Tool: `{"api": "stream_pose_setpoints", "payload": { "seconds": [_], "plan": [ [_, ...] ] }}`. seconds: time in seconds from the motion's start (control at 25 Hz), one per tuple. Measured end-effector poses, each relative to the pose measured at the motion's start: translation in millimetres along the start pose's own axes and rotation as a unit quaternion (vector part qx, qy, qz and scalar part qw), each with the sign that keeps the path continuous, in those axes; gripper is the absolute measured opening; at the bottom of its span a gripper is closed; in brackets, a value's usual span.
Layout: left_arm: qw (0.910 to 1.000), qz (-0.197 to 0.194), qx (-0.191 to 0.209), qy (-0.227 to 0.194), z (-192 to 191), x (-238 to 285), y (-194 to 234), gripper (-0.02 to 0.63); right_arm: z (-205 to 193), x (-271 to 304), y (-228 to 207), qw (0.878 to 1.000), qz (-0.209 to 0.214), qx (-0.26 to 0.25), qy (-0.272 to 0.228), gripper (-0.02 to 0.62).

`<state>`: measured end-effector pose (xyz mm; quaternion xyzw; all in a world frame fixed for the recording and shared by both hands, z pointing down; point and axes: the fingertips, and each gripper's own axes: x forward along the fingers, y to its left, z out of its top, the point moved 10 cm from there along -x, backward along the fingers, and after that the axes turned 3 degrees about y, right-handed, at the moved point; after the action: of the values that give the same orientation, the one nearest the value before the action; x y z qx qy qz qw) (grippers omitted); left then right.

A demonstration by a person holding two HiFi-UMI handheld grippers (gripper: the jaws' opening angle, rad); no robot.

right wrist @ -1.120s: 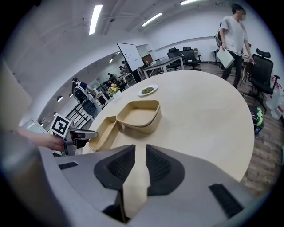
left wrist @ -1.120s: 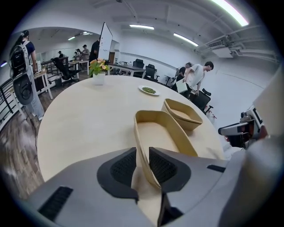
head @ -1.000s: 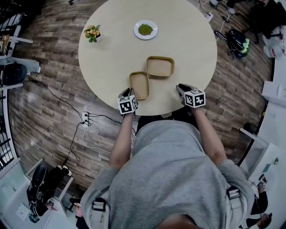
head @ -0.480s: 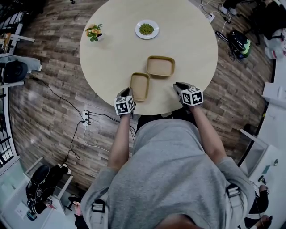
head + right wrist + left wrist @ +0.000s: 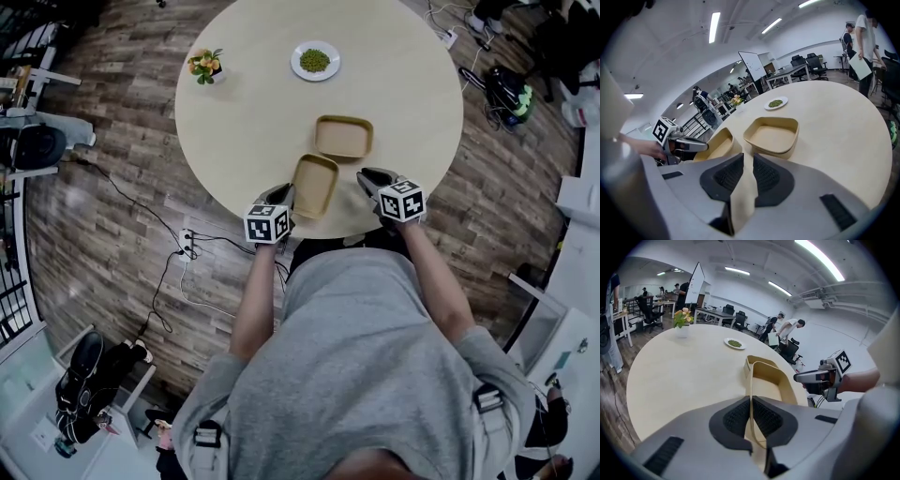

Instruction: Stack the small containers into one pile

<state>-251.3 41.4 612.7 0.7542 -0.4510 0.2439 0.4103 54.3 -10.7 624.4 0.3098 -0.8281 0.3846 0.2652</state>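
Two tan shallow containers are on the round table (image 5: 244, 103). The far container (image 5: 343, 137) (image 5: 772, 135) lies flat. The near container (image 5: 315, 185) (image 5: 773, 380) sits askew by the table's front edge. My left gripper (image 5: 283, 196) (image 5: 751, 411) is shut on its thin near-left rim, and the wall runs upright between the pads. My right gripper (image 5: 367, 176) (image 5: 743, 171) hovers right of the near container with a narrow gap between its jaws. Only the tabletop shows through that gap. The right gripper view shows the near container (image 5: 714, 146) in the left gripper (image 5: 688, 145).
A white plate of green beans (image 5: 315, 60) and a small flower pot (image 5: 206, 66) stand at the table's far side. A power strip and cables (image 5: 187, 246) lie on the wooden floor to the left, and a bag (image 5: 497, 89) to the right. People stand far off.
My left gripper has closed on the near container's rim. That container has turned and shifted right, nearer the far one. The right gripper has edged slightly towards it.
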Motion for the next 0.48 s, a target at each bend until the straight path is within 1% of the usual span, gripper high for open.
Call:
{"api": "stream_pose_setpoints", "payload": {
  "seconds": [0.16,0.24,0.36,0.48],
  "plan": [
    [0.9993,-0.026,0.024,0.012,6,-1,-11,0.032,17,-5,12,0.999,0.021,-0.019,-0.034,0.075],
    [0.9986,-0.032,0.037,0.018,6,-1,-15,0.032,23,-8,16,0.998,0.026,-0.039,-0.041,0.08],
    [0.9968,-0.041,0.061,0.032,5,0,-23,0.032,28,-8,22,0.996,0.031,-0.081,-0.028,0.087],
    [0.9932,-0.064,0.084,0.05,7,2,-31,0.032,29,-4,29,0.991,0.036,-0.126,0.002,0.091]
  ]
}}
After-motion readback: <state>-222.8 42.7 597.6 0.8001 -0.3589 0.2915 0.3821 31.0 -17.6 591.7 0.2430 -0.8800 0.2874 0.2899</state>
